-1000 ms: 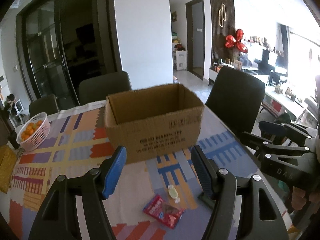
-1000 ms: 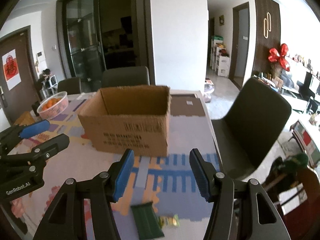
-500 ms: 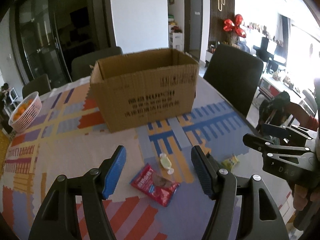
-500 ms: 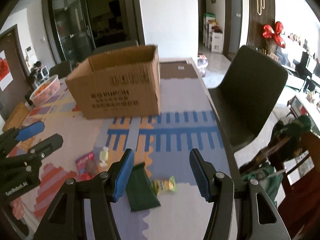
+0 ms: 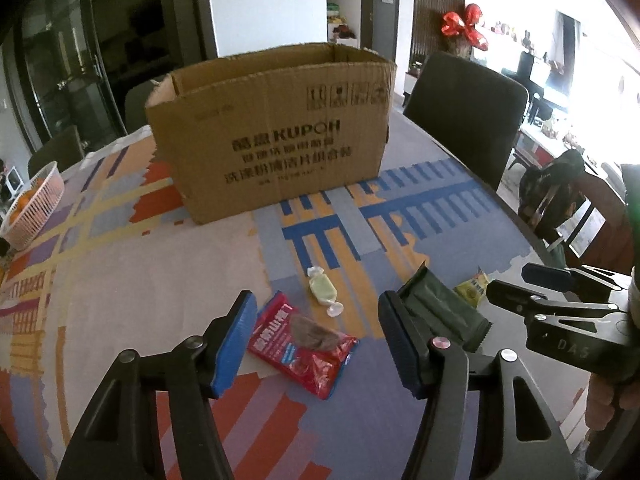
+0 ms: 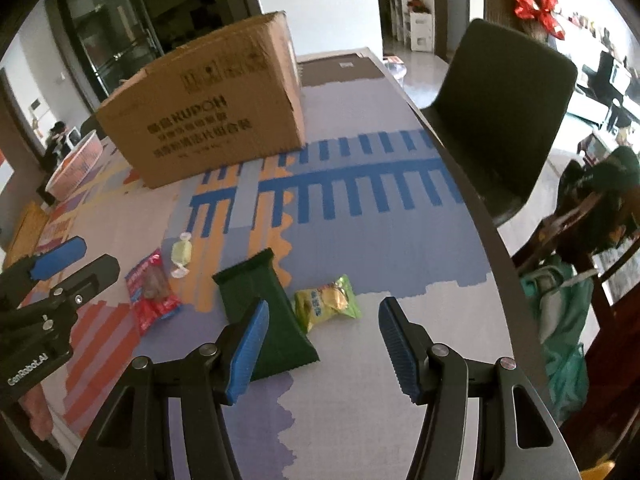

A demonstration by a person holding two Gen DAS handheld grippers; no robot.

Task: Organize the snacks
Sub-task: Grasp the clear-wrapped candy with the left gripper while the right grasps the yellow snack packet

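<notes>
Both grippers lowered toward snacks before cardboard box [image 5: 272, 128]: left gripper [image 5: 316, 344] agape over red packet [image 5: 304, 344], right gripper [image 6: 322, 344] agape near yellow-green packet [image 6: 328, 300]; pickup imminent.

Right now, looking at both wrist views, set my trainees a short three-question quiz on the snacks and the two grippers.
1. True or false: the left gripper is shut on the red packet.
2. How many snack items lie on the tablecloth?
3. Which snack is nearest the right gripper: A) pale green candy, B) yellow-green packet, C) red packet?

Key: 1 false, both grippers are open and empty. 2 four, counting the dark green packet. 3 B.
</notes>
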